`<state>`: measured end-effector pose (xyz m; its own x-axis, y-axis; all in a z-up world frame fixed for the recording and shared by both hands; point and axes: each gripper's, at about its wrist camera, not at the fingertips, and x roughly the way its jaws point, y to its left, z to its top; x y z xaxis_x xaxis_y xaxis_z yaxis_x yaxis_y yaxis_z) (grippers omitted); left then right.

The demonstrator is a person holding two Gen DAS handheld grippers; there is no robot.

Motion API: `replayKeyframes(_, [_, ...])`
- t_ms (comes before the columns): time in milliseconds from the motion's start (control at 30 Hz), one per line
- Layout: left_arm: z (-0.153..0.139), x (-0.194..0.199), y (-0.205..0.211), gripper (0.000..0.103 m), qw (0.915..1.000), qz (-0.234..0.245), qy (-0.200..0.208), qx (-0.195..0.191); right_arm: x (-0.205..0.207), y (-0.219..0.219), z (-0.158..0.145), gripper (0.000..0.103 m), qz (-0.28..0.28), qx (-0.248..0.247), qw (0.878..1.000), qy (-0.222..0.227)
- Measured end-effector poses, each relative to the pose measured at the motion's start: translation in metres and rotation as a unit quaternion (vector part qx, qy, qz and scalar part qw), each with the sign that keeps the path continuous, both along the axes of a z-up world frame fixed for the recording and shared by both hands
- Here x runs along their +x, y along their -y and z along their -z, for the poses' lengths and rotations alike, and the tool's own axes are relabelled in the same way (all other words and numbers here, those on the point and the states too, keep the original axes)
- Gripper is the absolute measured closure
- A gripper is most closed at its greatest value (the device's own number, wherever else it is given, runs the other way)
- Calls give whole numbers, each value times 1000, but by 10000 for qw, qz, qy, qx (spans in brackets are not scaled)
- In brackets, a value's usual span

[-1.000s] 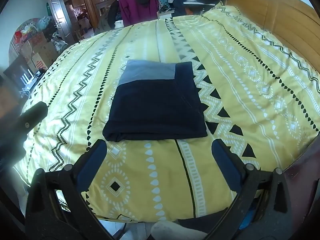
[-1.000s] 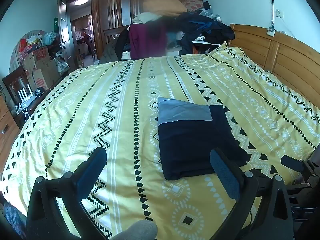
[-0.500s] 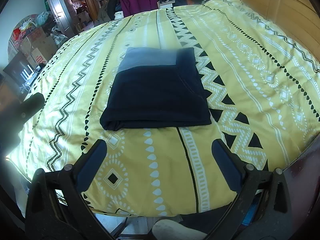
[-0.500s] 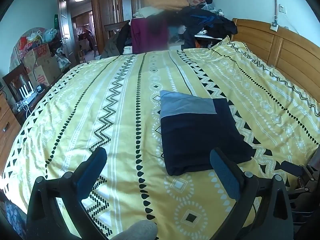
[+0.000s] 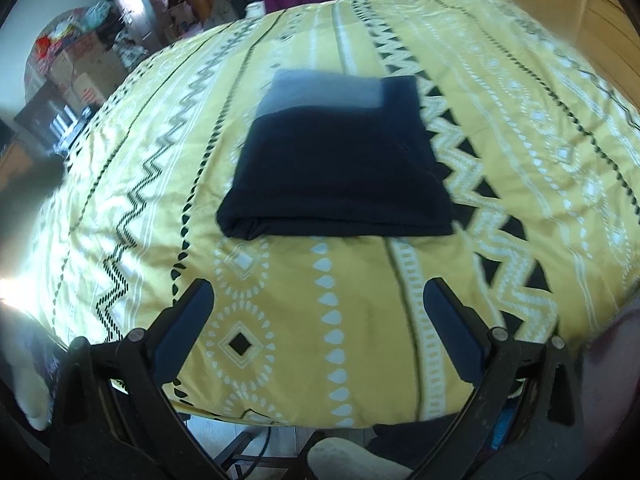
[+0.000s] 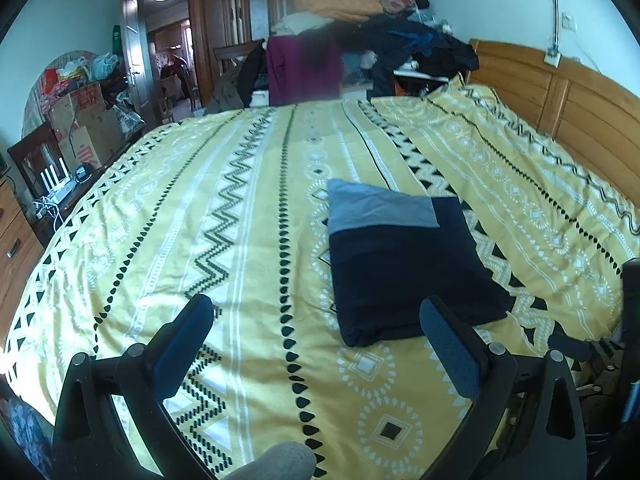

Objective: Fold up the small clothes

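Observation:
A folded dark navy garment with a light grey-blue panel at its far end lies flat on the yellow patterned bedspread. It also shows in the right wrist view, right of centre. My left gripper is open and empty, above the bed's near edge just short of the garment. My right gripper is open and empty, to the garment's left; its right finger is near the garment's near corner. Neither gripper touches the cloth.
A wooden headboard runs along the bed's right side. A chair piled with clothes and wardrobes stand at the far end. Cardboard boxes and a low cabinet with a router line the left. The other gripper's black frame shows at the right edge.
The left gripper has moved closer to the garment and tilted down, so the garment looks larger and blurred. The right gripper has shifted only slightly. Both stay open.

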<state>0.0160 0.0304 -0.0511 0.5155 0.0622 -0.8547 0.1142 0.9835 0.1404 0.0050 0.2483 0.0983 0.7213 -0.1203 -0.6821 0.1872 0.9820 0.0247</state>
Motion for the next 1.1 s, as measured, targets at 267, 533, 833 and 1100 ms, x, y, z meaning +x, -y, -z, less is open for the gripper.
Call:
replayKeyframes(267, [43,60,-99,0,9945,-922,-475,-140,-17,-138,9,0,-1111,-107,9937,76])
replayKeyframes(533, [75,147,-231,0,9862,-1528,-273,-573,-51,-282,32,0,-2299,-255,9729,-15])
replayKeyframes(833, [135,200,-276,0,9904,-1331,216,-294,-46,-324,78,0,-2489,-125,9666,-604])
replayKeyframes(1100, [136,195,-272,0,9899,-1354,403,-141,-27,-314,92,0,-2398,-197,9683,-677])
